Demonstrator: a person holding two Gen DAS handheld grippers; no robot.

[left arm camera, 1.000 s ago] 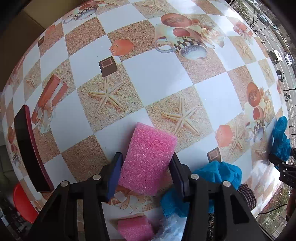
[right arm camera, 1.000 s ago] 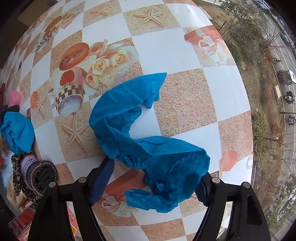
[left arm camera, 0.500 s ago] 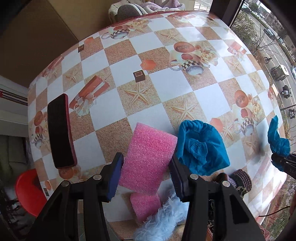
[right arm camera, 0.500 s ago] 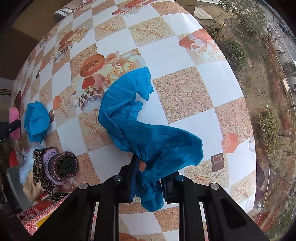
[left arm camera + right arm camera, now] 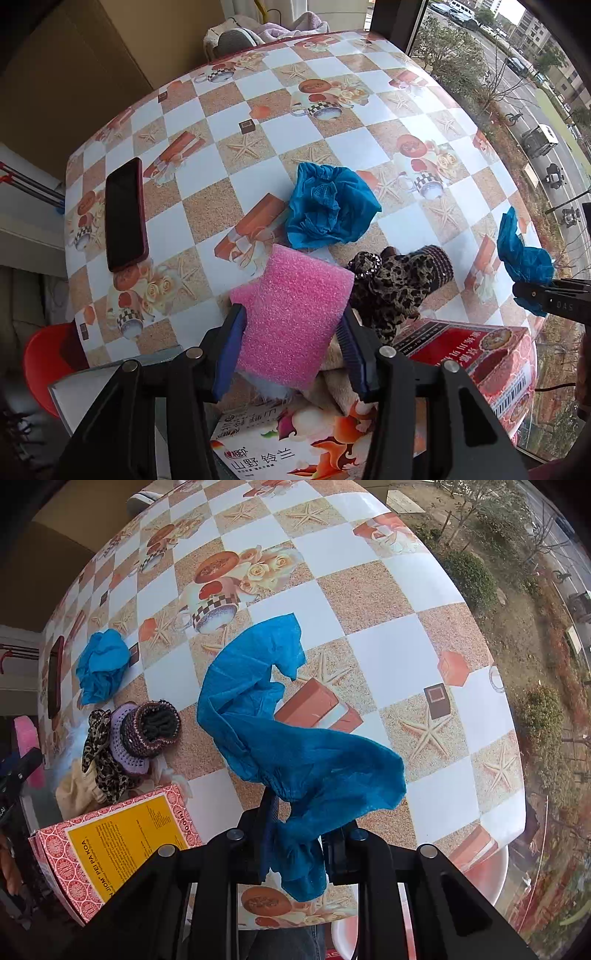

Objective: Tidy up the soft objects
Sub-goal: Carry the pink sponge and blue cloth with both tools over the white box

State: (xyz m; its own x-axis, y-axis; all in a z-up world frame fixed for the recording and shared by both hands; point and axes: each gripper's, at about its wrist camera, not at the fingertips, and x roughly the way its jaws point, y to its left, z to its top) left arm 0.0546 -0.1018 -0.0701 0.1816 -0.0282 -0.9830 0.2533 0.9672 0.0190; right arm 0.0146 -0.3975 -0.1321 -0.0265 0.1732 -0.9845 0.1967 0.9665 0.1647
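Observation:
My left gripper [image 5: 291, 354] is shut on a pink foam pad [image 5: 291, 314], held up above the table. Beyond it on the checked tablecloth lies a crumpled blue shoe cover [image 5: 328, 206], with a pile of leopard cloth and a knitted hat [image 5: 402, 280] to its right. My right gripper [image 5: 295, 843] is shut on a second blue shoe cover [image 5: 295, 746], which hangs off the table in a long twisted strip. That cover and gripper also show at the right edge of the left wrist view [image 5: 524, 258]. The pink pad [image 5: 26, 746] shows at the far left of the right wrist view.
A dark phone [image 5: 123, 214] lies at the table's left side. A red printed box [image 5: 110, 849] and a flowered box [image 5: 295, 443] stand at the near edge beside the soft pile. A red stool [image 5: 48, 362] sits below left. A window and street lie to the right.
The right gripper closed on the blue shoe cover and lifted it. The left gripper rose and drew back with the pink pad, bringing the boxes and the soft pile into view.

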